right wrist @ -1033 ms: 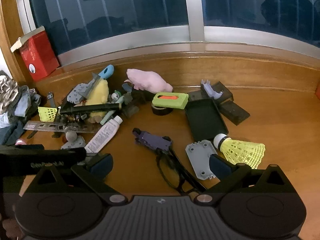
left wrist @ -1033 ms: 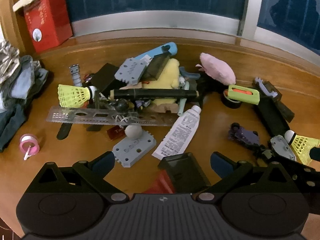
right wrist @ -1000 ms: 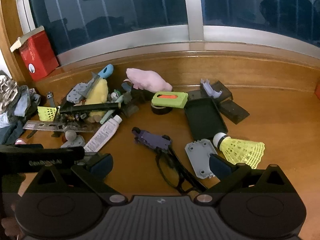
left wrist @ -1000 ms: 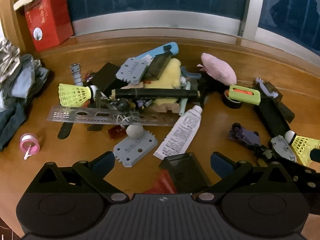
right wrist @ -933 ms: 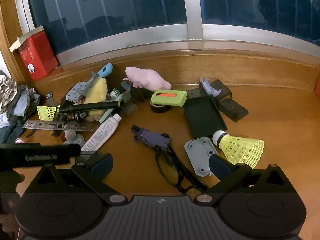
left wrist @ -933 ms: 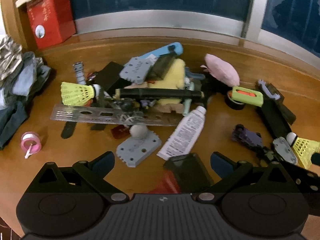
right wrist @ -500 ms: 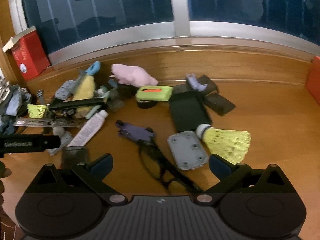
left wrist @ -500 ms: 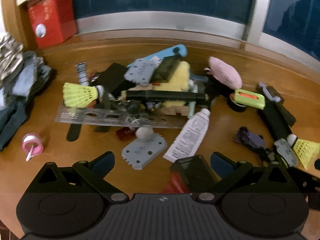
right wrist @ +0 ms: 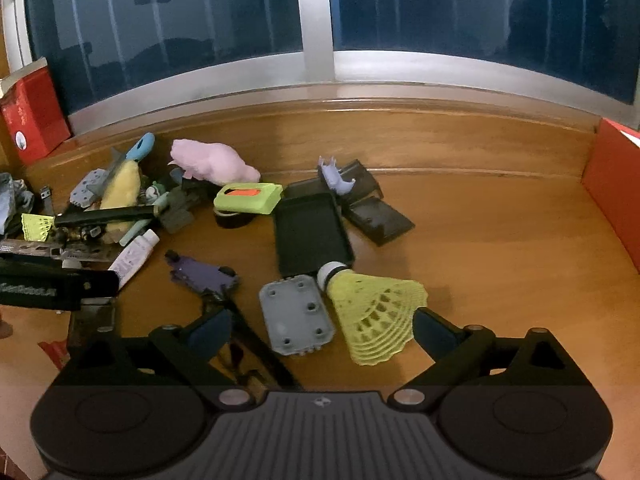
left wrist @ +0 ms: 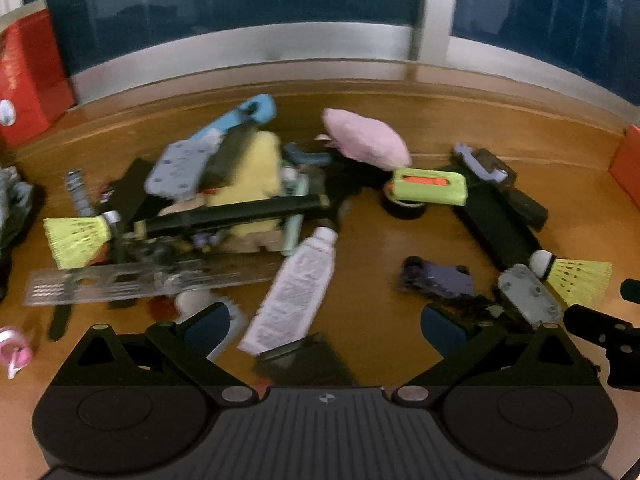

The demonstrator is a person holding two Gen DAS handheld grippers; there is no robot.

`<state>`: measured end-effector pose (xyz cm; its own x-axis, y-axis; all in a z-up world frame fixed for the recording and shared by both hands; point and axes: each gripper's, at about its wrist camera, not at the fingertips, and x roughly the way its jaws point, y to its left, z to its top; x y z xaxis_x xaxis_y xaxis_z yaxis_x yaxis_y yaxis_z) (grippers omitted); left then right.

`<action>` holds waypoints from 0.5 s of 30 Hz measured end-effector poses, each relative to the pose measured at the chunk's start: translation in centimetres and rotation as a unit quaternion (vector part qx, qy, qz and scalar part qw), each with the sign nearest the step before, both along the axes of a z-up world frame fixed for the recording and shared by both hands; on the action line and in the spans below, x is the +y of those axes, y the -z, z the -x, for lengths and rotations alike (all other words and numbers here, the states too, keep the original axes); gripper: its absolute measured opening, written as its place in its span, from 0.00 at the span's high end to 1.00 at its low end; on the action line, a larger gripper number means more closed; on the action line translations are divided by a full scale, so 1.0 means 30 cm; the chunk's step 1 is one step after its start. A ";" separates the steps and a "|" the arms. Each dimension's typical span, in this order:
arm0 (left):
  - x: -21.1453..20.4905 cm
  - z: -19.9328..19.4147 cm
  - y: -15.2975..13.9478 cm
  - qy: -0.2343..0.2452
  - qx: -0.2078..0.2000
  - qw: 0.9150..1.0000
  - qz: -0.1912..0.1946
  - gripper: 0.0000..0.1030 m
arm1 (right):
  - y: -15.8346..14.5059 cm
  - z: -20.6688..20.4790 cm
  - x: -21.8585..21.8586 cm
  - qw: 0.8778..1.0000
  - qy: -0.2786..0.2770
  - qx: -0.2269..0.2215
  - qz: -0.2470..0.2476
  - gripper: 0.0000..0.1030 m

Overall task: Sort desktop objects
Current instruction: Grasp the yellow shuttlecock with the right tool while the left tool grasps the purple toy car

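A jumble of objects lies on the wooden desk (left wrist: 372, 248). My left gripper (left wrist: 324, 328) is open and low over it, with the lower end of a white tube (left wrist: 298, 288) and a dark box (left wrist: 304, 360) between its fingers. The left wrist view is blurred. My right gripper (right wrist: 322, 332) is open too. A grey plate (right wrist: 296, 314) and a yellow shuttlecock (right wrist: 372, 312) lie side by side between its fingers, apart from them. Black glasses (right wrist: 248, 344) run under its left finger. A purple toy car (right wrist: 204, 274) sits just beyond.
A black tray (right wrist: 310, 236), green case (right wrist: 246, 198) and pink plush (right wrist: 212, 162) lie further back. A second shuttlecock (left wrist: 76, 240), clear ruler (left wrist: 140, 280) and black bar (left wrist: 232, 216) fill the left pile. Red boxes (right wrist: 28, 120) (right wrist: 616, 192) flank the desk.
Both views have swung to the right. The right gripper has come down closer to the grey plate and shuttlecock. Both grippers have stayed open; no object has moved.
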<state>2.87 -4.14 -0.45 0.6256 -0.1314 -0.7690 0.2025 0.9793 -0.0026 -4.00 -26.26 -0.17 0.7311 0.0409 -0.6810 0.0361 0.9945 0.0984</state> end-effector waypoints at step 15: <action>-0.181 -0.115 0.084 0.048 0.015 0.999 0.010 0.00 | 0.022 -0.039 -0.099 1.000 0.013 -0.012 0.002 0.13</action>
<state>6.33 -9.57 -2.95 0.5864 -0.2058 -0.7834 0.2950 0.9550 -0.0300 -2.82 -29.22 -0.83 0.7475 0.0189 -0.6640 0.0606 0.9935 0.0965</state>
